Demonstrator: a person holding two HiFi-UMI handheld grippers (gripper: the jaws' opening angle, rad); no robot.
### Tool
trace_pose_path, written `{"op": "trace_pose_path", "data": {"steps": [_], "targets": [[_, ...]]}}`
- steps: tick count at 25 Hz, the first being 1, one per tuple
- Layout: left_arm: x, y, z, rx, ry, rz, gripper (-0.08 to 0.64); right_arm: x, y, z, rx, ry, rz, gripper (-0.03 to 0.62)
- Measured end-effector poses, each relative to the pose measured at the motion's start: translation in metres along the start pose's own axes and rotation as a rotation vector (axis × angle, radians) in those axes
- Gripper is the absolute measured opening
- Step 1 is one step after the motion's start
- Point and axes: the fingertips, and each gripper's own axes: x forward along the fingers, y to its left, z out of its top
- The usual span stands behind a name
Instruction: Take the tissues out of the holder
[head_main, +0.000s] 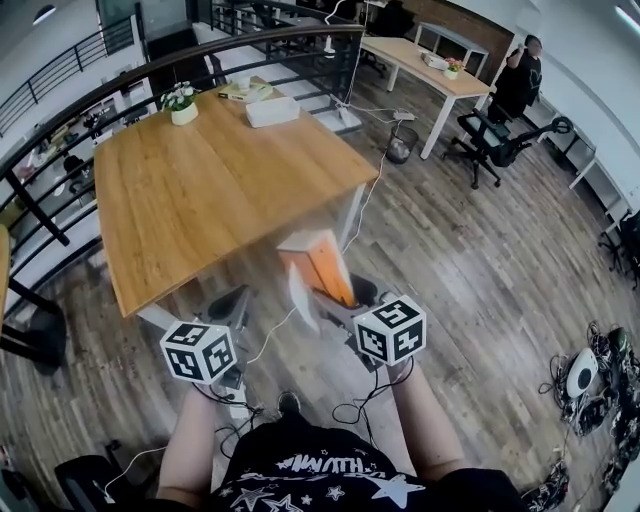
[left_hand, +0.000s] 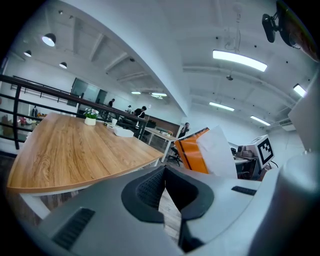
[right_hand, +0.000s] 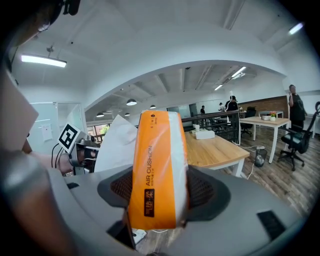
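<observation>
The right gripper (right_hand: 160, 192) was clamped on the orange tissue pack (head_main: 320, 265), held in the air well clear of the table (head_main: 200, 190). The left gripper (left_hand: 167, 195) sat closed and empty. Removal looked done; the white box (head_main: 272, 110), probably the holder, stood far off on the table.

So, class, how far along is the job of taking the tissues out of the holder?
Done: the orange plastic tissue pack is up in the air, off the wooden table, in no holder. In hand: the right gripper clamps it, a white sheet sticking out; the left gripper is shut, empty. Left: unclear; the white rectangular box on the table may be the holder.
</observation>
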Motion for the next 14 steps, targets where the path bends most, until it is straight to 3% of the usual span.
{"op": "trace_pose_path", "data": {"steps": [14], "targets": [[-0.064, -0.105, -0.061, 0.016, 0.031, -0.016, 0.011, -0.113, 0.044, -0.06, 0.015, 0.012, 0.007, 0.29]]}}
